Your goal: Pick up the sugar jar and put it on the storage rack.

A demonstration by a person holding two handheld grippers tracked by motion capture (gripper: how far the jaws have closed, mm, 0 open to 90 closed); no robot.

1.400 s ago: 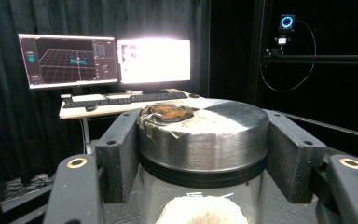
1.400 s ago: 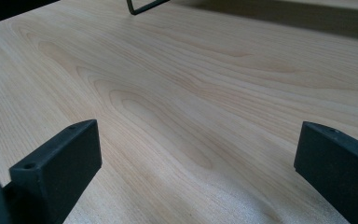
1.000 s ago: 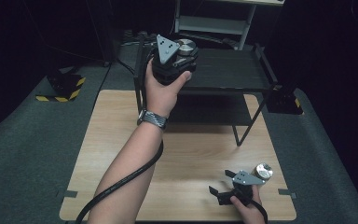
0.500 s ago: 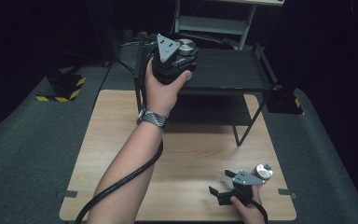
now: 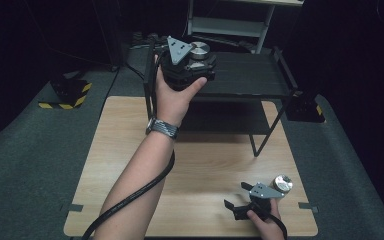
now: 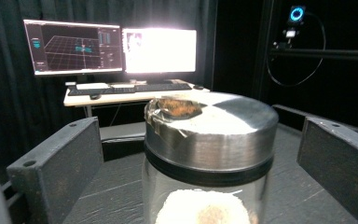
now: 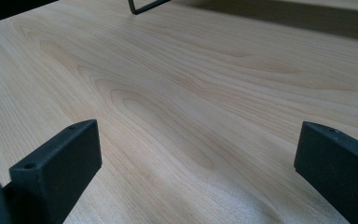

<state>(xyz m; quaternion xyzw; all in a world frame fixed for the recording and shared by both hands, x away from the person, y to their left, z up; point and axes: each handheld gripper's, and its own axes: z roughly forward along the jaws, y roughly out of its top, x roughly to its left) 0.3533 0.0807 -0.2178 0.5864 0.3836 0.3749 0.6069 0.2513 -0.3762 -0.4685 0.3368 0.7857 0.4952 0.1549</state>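
In the high view, the person's left hand is holding the left gripper (image 5: 192,62) up at the black slatted metal rack (image 5: 250,75) that is standing at the far edge of the pale wooden tabletop (image 5: 130,165). The silver lid of a jar is showing just past the gripper's grey plate. The right gripper (image 5: 240,210) is resting low near the table's near right corner, well apart from the rack, a small silver knob on top of it.

In the left gripper view, the clear glass jar with a brushed-metal screw lid (image 6: 209,135) is standing upright on the rack's dark shelf, right between the two black jaws. The jaws have just been opening and are now standing wide, with a plain gap on either side of the lid, so the jar is sitting free on the shelf. A crumpled foil patch with a brown smear is lying on the lid, and pale powder or grains are showing through the glass. This looks like the release step of putting the jar on the rack; the next move is calling for a straight pull back without clipping the lid. Two lit monitors (image 6: 112,46) are glowing on a desk behind; no writing is legible on them or on the jar.

In the right gripper view, the jaws are standing apart over bare wood grain, holding nothing.
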